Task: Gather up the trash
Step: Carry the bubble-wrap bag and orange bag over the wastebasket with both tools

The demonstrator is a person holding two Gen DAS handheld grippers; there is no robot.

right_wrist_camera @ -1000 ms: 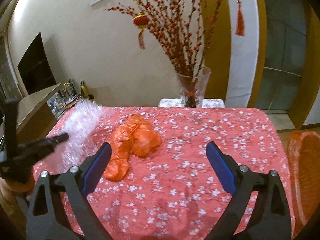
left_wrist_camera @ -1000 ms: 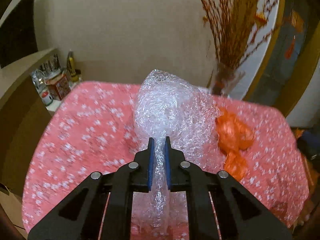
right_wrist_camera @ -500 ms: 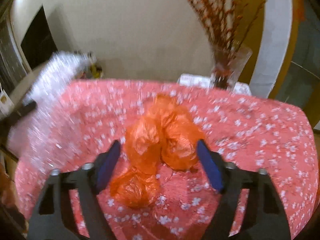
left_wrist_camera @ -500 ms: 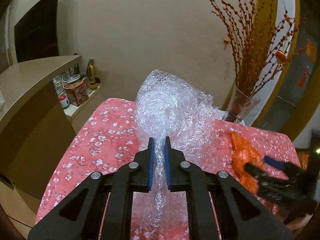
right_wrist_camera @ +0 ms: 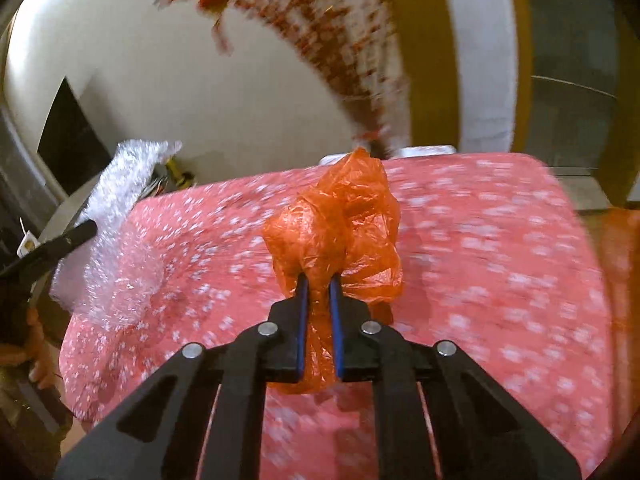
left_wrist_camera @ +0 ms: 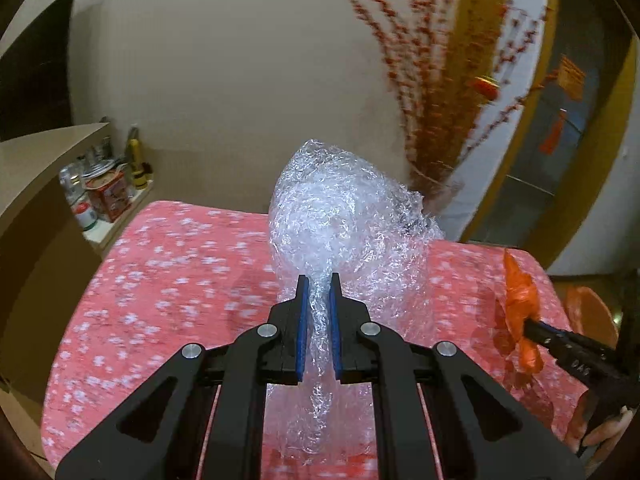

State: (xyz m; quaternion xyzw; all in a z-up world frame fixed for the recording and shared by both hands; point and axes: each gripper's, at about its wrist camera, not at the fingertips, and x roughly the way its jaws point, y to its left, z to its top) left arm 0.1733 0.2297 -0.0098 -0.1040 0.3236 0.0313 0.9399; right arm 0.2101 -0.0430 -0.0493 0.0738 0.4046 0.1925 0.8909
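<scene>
Right gripper [right_wrist_camera: 319,280] jaws just closed, now pinching orange plastic bag [right_wrist_camera: 340,224], lifted off tablecloth [right_wrist_camera: 500,260]; left gripper [left_wrist_camera: 319,280] clamped on bubble wrap [left_wrist_camera: 340,224].

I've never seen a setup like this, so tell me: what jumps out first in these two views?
Two bundles of rubbish, each pinched in black jaws with blue pads. The left gripper is shut on a big wad of clear bubble wrap held over the pink flowered tablecloth. The right gripper, whose jaws have just been closing, grips a crumpled orange plastic bag; blurred red-berried branches rise behind the table.
</scene>
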